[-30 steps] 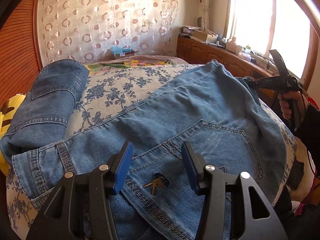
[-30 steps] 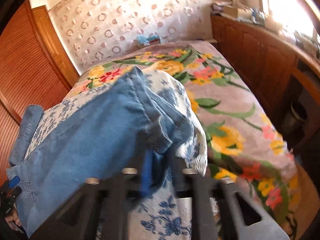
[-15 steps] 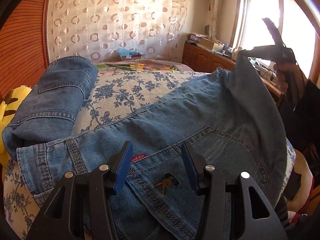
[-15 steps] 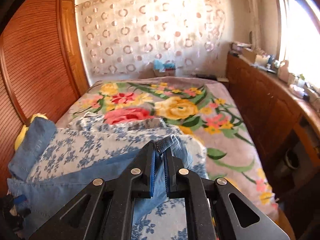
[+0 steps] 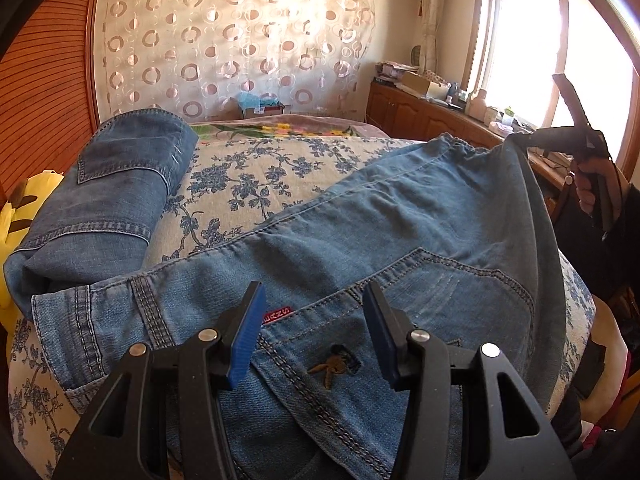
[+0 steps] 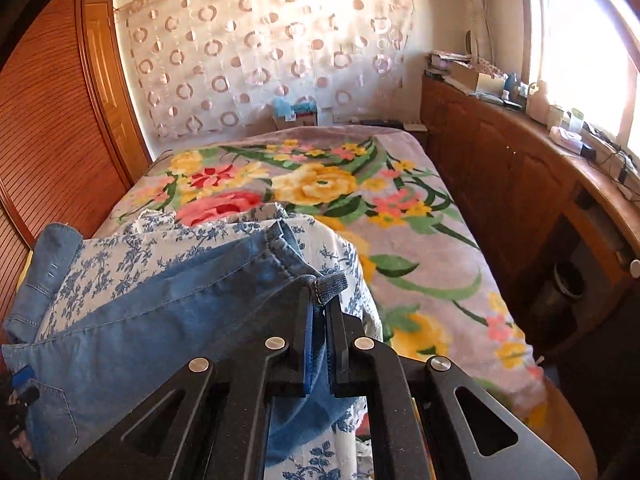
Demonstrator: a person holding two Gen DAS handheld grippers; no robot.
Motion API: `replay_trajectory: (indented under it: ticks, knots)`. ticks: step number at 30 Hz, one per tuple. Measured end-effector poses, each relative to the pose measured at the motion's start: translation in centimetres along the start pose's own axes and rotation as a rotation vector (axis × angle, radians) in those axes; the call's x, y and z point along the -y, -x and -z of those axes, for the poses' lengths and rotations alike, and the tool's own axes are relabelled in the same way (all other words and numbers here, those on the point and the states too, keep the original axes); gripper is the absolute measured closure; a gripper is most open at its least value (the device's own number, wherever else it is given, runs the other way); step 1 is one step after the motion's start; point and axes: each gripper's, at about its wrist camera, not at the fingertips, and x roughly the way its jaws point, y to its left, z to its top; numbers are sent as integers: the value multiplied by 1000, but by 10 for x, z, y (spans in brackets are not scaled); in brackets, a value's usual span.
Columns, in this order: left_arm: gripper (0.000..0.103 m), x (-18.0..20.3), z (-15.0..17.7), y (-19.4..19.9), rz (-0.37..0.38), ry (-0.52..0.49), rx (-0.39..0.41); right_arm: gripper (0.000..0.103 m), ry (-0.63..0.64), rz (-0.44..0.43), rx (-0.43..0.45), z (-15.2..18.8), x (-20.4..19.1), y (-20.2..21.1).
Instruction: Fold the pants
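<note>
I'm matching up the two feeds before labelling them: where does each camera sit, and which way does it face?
Left wrist: on the left gripper, over the jeans' waist, facing the curtained wall; its jaws open over the denim. The person's hand with the right gripper shows at right.
Right wrist: on the right gripper, over the jeans' hem, facing up the bed; jaws shut on denim.
Shared: jeans, blue-flowered cloth, another pair of jeans.

Black left gripper (image 5: pixel 314 332), blue pads (image 5: pixel 246 332), silver screws.
</note>
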Motion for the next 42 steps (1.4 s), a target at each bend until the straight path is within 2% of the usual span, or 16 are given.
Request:
replay_trajectory:
  ticks: [6,11,15,19,22,24,26,30,33,35,37,39,42]
  knots:
    - [52,-3,0,-1,-4,14,-2,98,49,-83,49,-47,-30,8]
    - [52,-6,0,0,-4,39,7,98,139,-172,132,-105,-85,28]
    - [52,-13,0,3,-15,74,28,98,185,-263,215,-153,-122,62]
    - [51,-20,1,6,-7,108,50,99,243,-328,311,-171,-136,107]
    - [52,-21,1,5,3,115,47,99,237,-315,329,-162,-118,122]
    - [51,-19,1,4,-3,103,40,99,223,-250,299,-146,-96,114]
    - [51,-16,2,5,-7,88,44,99,185,-194,247,-123,-65,96]
    - [51,-15,1,4,-13,80,45,99,94,-77,89,-65,5,52]
    - [51,-16,2,3,-14,80,40,98,57,-29,-25,-26,34,26]
    - [51,-15,2,3,-18,75,36,98,34,-22,-56,-9,46,17]
    - [51,-13,1,1,-28,69,27,89,6,-7,-79,1,53,11]
    - [51,-12,1,-1,-37,62,17,85,-14,17,-91,3,56,8]
    - [51,-9,1,-2,-48,50,9,79,-22,10,-79,6,54,14]
